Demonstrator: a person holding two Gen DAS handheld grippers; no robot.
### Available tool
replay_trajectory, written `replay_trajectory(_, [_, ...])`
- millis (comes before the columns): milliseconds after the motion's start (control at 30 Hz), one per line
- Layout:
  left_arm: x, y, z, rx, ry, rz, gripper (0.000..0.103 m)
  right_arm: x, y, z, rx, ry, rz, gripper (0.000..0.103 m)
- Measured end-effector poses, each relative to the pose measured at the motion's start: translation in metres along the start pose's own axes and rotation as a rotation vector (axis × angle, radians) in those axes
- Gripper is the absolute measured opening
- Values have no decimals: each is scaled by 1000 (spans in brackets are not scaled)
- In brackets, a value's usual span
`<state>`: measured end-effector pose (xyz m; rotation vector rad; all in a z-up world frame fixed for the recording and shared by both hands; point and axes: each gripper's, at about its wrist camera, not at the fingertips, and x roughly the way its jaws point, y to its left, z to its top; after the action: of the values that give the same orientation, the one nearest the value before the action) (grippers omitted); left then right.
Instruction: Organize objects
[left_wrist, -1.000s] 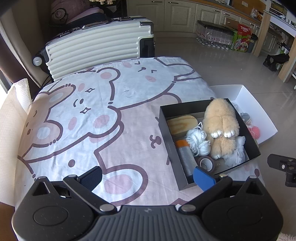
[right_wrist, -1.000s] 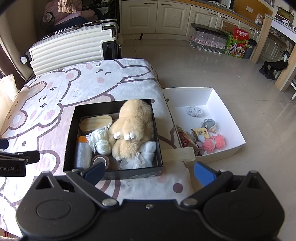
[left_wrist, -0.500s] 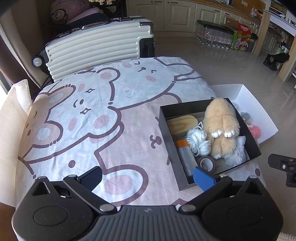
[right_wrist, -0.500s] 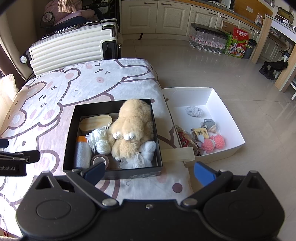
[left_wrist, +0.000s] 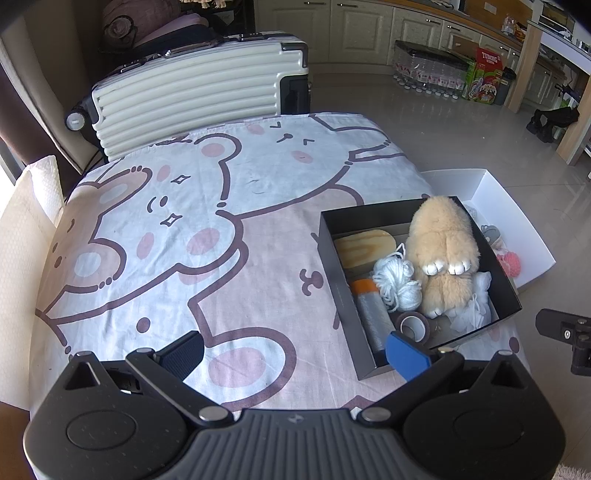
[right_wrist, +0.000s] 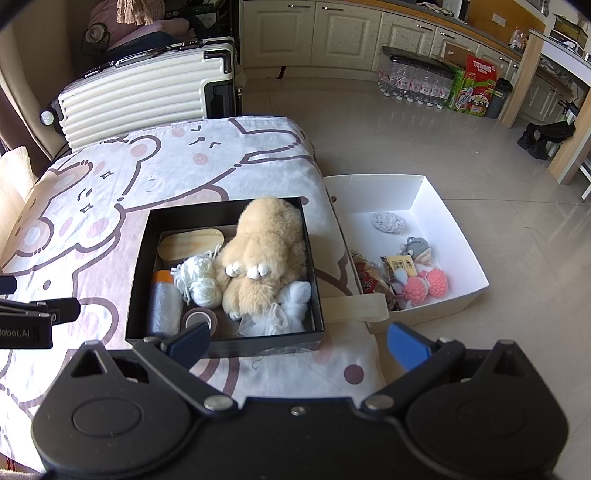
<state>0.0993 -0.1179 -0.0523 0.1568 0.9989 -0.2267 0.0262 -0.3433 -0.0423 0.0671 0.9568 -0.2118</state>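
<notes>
Left wrist view: the left hand-held gripper (left_wrist: 293, 349) gapes wide and empty over the bear-print bed (left_wrist: 184, 236), left of the black cardboard box (left_wrist: 328, 258) holding a beige plush rabbit (left_wrist: 441, 243).

Right wrist view: the right hand-held gripper (right_wrist: 299, 341), also wide and empty, hovers before that box; small toys in the white cardboard box (right_wrist: 458, 236) to its right probably remain unsorted.

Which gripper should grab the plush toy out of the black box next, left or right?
Right, probably. The right gripper is open and lined up just in front of the black box, with the plush toy straight ahead. The left gripper, also open, sits off to the box's left, over the bedsheet.
</notes>
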Motion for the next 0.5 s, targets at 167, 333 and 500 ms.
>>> replay_trajectory(167, [0, 0, 0, -1, 0, 0, 103, 0, 1, 0, 0, 1, -1, 103])
replay_trajectory(333, [0, 0, 0, -2, 0, 0, 103, 0, 1, 0, -5, 2, -1, 103])
replay_trajectory(500, [0, 0, 0, -1, 0, 0, 103, -1, 1, 0, -7, 2, -2, 103])
